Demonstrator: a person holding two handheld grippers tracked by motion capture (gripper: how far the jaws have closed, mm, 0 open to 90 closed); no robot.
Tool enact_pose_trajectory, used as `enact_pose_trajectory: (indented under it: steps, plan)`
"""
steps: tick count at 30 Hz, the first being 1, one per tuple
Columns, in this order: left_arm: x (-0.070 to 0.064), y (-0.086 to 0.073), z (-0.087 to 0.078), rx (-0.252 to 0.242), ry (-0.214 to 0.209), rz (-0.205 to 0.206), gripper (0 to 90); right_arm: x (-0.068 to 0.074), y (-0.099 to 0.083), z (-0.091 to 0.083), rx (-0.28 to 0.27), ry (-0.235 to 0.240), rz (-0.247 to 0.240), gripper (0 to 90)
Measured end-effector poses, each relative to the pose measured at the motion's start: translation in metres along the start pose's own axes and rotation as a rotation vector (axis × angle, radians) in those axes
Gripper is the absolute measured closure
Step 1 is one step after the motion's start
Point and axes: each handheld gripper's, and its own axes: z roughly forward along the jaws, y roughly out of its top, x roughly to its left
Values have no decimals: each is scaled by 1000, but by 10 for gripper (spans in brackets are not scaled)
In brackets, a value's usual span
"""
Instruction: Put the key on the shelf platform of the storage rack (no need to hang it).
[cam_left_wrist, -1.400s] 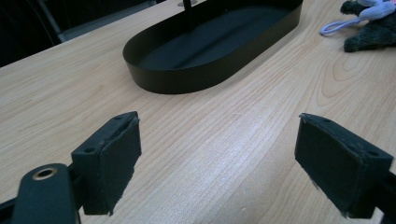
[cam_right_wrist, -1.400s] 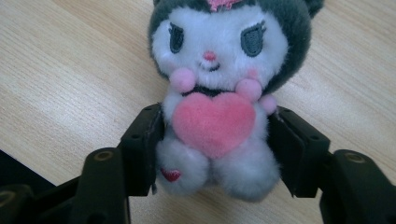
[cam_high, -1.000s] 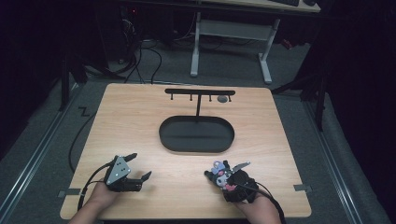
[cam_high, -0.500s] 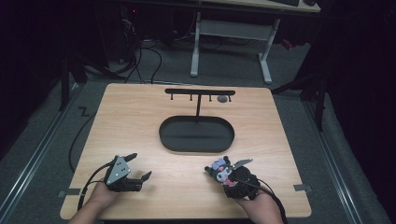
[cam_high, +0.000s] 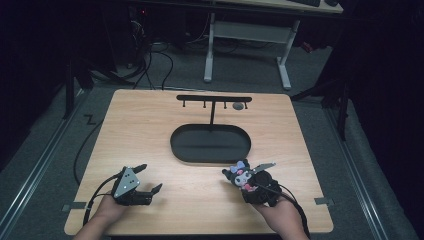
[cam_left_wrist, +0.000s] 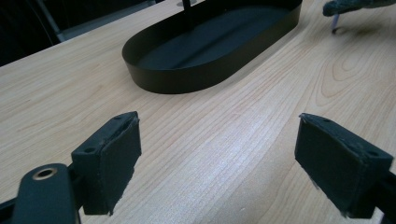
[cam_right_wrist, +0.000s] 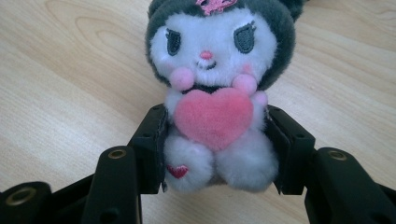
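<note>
A small plush toy (cam_right_wrist: 218, 88) with a dark grey hood, white face and pink heart sits between the jaws of my right gripper (cam_right_wrist: 215, 149), which is shut on its body. In the high view the plush toy (cam_high: 240, 175) and right gripper (cam_high: 252, 184) are near the table's front right. My left gripper (cam_high: 145, 181) rests open at the front left, nothing between its pads (cam_left_wrist: 112, 158). A black oval tray (cam_high: 210, 145) lies at the table's middle, with a black hanger stand (cam_high: 213, 100) rising from its far side.
The wooden table (cam_high: 140, 130) is bare around the tray. A small grey item (cam_high: 238, 106) hangs from the stand's bar on the right. In the left gripper view the tray (cam_left_wrist: 210, 46) lies ahead. Desk legs and cables stand on the floor behind.
My right gripper with the plush toy has shifted slightly right and toward the front edge. The left gripper has stayed put.
</note>
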Motion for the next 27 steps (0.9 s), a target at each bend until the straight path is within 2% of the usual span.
enact_pose_trajectory:
  steps: [21, 26, 27]
  plan:
    - [0, 0, 0, 2, -2, 1, 154, -13, 23, -2, -43, -16, 41, 479]
    - [0, 0, 0, 1, -4, 1, 154, -17, 29, -3, -59, -14, 55, 478]
    - [0, 0, 0, 1, -4, 0, 154, -20, 32, -4, -69, -10, 72, 478]
